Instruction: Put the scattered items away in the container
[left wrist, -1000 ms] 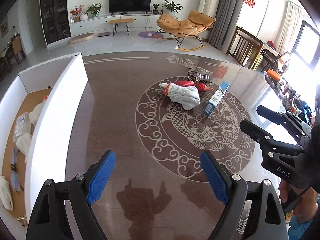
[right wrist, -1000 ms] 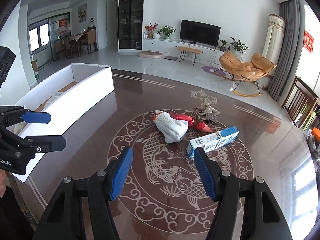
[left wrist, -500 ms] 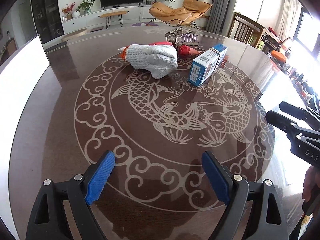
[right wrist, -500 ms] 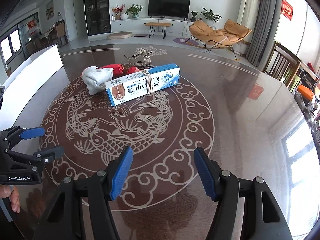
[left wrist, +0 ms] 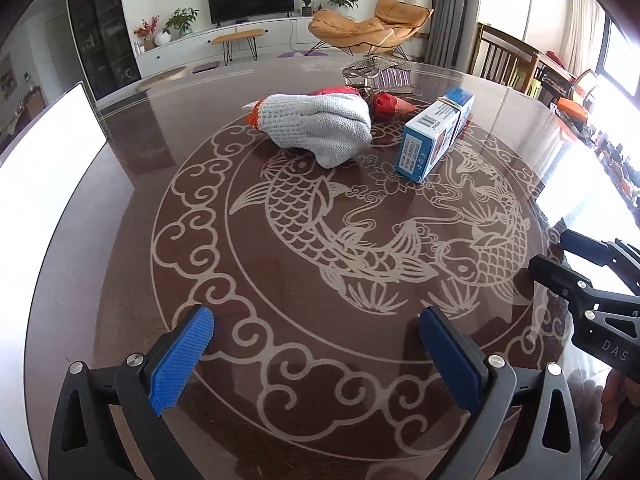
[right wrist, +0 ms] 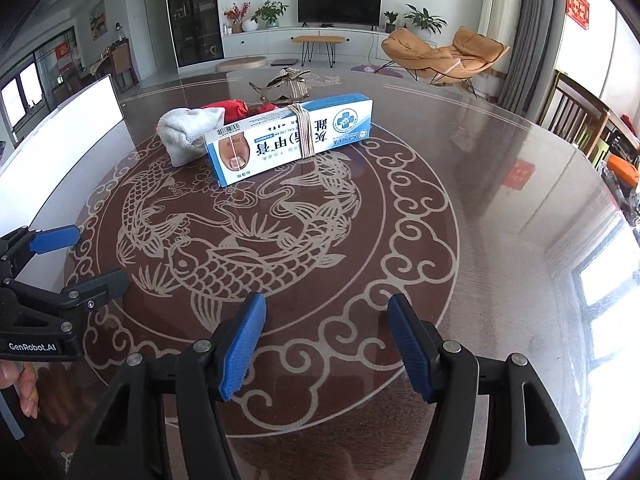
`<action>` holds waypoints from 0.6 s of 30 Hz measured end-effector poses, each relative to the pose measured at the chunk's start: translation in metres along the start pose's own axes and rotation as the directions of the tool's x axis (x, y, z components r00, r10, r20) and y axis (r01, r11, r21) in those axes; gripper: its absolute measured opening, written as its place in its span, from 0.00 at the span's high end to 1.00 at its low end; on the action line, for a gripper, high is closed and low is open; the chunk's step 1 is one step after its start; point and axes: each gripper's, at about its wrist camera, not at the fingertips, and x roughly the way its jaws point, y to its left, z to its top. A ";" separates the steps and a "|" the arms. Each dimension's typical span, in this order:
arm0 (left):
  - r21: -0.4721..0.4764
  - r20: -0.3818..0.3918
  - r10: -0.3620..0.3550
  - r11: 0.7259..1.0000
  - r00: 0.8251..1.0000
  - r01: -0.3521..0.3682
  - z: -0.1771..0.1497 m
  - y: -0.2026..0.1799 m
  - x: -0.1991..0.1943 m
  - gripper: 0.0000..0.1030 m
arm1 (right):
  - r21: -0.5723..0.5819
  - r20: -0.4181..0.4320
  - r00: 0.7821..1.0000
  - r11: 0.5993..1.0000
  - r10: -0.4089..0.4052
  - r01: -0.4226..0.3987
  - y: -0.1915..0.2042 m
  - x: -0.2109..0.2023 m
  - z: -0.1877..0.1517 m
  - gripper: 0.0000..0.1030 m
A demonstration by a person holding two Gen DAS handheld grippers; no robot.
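**Both claws poised short of the pile**

We hold our left gripper (left wrist: 316, 352) with its jaws opening, empty, and our right gripper (right wrist: 326, 344) spread, empty. The knitted glove (left wrist: 320, 128) and blue box (right wrist: 292, 140) lie far ahead; the white container (right wrist: 60, 140) stands left. Something red, perhaps cloth, hides behind.

- I worked in a home's living room.
- A television (right wrist: 339, 3) stood on a low white cabinet (right wrist: 280, 38).
- An orange lounge chair (right wrist: 444, 54) and potted plants (right wrist: 272, 12) sat behind my table (right wrist: 500, 184).

Dark brown worktop (left wrist: 120, 240) with pale carp and cloud pattern, grey-white knit glove (left wrist: 320, 128) with orange cuff, blue-white box (right wrist: 292, 136), perhaps red cloth (left wrist: 384, 102) behind, white container (right wrist: 60, 152)
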 end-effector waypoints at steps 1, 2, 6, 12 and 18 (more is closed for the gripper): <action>-0.003 0.001 0.000 1.000 1.000 0.000 0.000 0.000 0.001 0.00 | 0.005 0.002 1.000 1.000 0.005 -0.005 -0.001 0.001 0.001 0.37; -0.005 0.002 0.002 1.000 1.000 -0.002 0.000 0.000 0.001 0.00 | 0.008 0.007 1.000 1.000 0.005 -0.005 -0.002 0.001 0.001 0.37; -0.015 0.006 0.008 1.000 1.000 -0.008 0.001 0.000 0.001 0.00 | 0.010 0.017 1.000 1.000 0.003 -0.003 -0.001 0.003 0.002 0.37; -0.022 0.009 0.011 1.000 1.000 -0.010 0.001 0.002 0.002 0.00 | 0.013 0.016 1.000 1.000 0.001 -0.001 0.000 0.004 0.005 0.36; -0.021 0.010 0.011 1.000 1.000 -0.011 0.001 0.002 0.002 0.00 | 0.013 0.016 1.000 1.000 0.000 -0.001 0.000 0.004 0.005 0.36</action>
